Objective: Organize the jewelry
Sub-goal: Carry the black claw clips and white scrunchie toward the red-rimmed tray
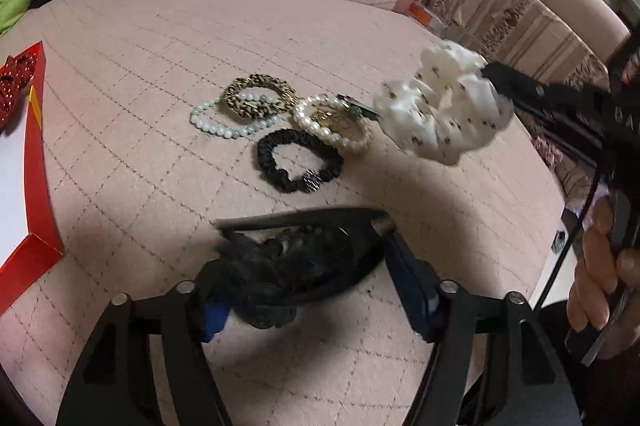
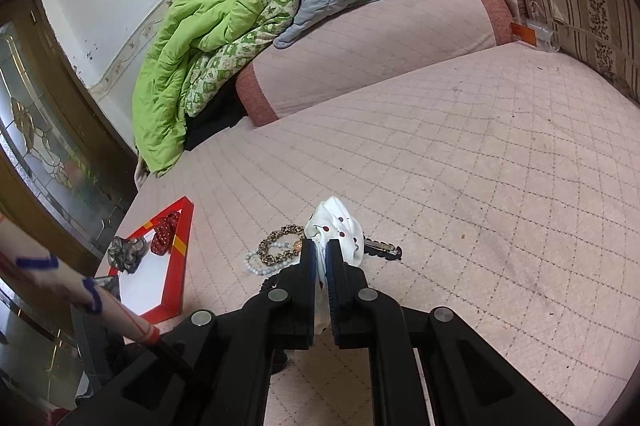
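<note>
**White scrunchie pinched in my right gripper, dark hair piece between the left jaws**

My right gripper [image 2: 321,258] is squeezed almost closed on a white scrunchie [image 2: 336,230] with dark red dots, held up off the pink quilted bed cover [image 2: 460,166]. From my left camera the same scrunchie [image 1: 444,114] hangs up and to the right of my left gripper [image 1: 308,266], with a hand [image 1: 596,266] on the right tool's handle.

My left gripper stands fairly wide, with a dark hair piece [image 1: 288,262] between its jaws; I cannot tell whether the pads press on it.

Just ahead of the left gripper lie a black scrunchie [image 1: 298,160], a cream pearl bracelet [image 1: 334,122], a leopard-print scrunchie [image 1: 256,100] and a pale bead bracelet [image 1: 220,120], clustered and partly overlapping. Far to its left sits a red-edged tray [image 1: 38,162] with a red dotted scrunchie [image 1: 14,82] inside; my right camera also shows a grey scrunchie [image 2: 128,252] on the tray's rim.
</note>
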The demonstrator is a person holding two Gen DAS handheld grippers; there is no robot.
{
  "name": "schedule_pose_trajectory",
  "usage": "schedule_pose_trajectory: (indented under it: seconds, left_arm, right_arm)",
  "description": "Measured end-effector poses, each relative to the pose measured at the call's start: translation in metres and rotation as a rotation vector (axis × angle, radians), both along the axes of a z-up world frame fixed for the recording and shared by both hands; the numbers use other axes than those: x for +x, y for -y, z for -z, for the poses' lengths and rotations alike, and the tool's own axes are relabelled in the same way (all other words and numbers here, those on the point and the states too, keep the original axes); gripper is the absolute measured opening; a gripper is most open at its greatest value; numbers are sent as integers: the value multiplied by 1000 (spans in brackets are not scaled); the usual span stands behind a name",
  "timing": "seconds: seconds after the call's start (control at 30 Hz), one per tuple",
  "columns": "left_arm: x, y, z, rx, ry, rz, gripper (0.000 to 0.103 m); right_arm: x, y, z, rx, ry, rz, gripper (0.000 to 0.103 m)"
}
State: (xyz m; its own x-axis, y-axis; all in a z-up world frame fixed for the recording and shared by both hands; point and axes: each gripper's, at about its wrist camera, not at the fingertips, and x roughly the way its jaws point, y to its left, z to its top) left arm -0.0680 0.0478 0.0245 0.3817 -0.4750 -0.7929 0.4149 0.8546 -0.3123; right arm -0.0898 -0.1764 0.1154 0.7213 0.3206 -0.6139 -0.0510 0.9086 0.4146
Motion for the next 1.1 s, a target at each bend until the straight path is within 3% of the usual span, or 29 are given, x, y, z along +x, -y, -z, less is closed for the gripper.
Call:
schedule_pose_trajectory:
  seconds: [0.13, 0.23, 0.3, 0.33, 0.53, 0.9, 0.93, 1.03, 1.1]
  left_arm:
    - [-7, 10, 3, 73, 69, 3, 69]
    - [-8, 14, 2, 103, 96, -1, 55]
    - [-4, 9, 1, 81, 94, -20, 51]
    - [-3, 5, 0, 70, 94, -34, 39]
    - [-1, -4, -3, 42, 111, -53, 29]
    - [7, 0, 0, 2, 81, -58, 28]
    - [8, -1, 0, -1, 79, -68, 30]
    - [9, -2, 1, 2, 88, -85, 50]
    - [10, -1, 0, 2, 101, -86, 50]
  right_arm:
    - [0, -5, -1, -6, 3, -7, 7]
    - [0, -6, -2, -8, 4, -10, 7]
    - [0, -6, -3, -11, 8, -10, 7]
    - [-1, -7, -3, -13, 9, -9, 7]
    - [-2, -8, -5, -14, 15, -9, 7]
    - [-5, -10, -6, -12, 18, -14, 7]
    - [-5, -10, -6, -14, 18, -14, 7]
    - [-5, -12, -6, -20, 19, -16, 7]
    - [-4, -11, -5, -17, 16, -14, 7]
